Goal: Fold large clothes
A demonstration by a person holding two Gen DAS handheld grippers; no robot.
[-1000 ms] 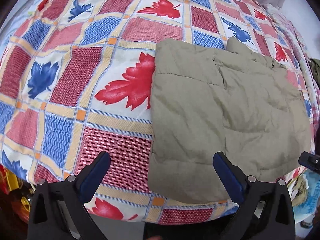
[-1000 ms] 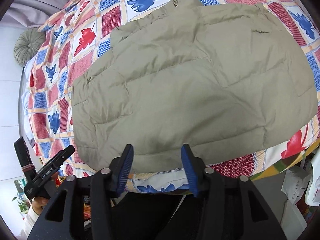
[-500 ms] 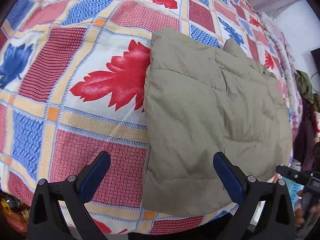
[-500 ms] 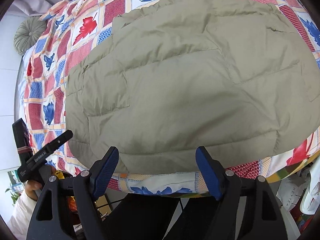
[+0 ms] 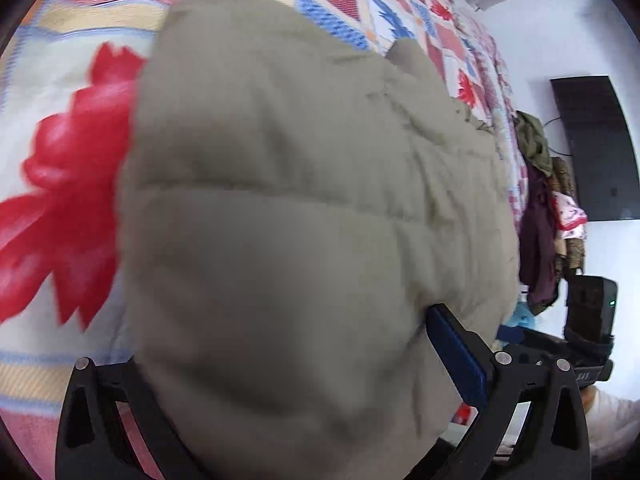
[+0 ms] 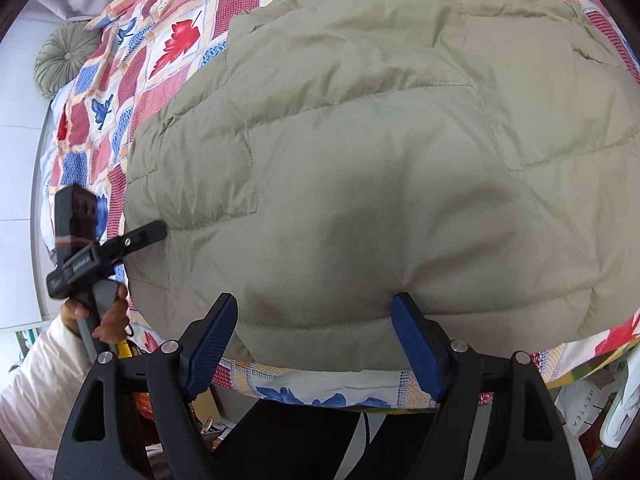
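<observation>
Puffy quilted khaki jacket (image 6: 380,168) on patchwork bedspread (image 6: 132,68)

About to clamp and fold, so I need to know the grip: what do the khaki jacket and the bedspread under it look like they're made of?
Khaki jacket: looks like thin, smooth matte woven shell over puffy filling, judging by stitched panels that bulge and fine crinkles; probably slippery. Bedspread: printed woven cloth, likely cotton, matte, lying flat with soft wrinkles.

The khaki quilted jacket (image 6: 392,168) lies folded flat on my bed, a puffy, roughly rectangular bundle with stitched panels and light wrinkles. Its near edge reaches almost to the edge of the bed.
</observation>
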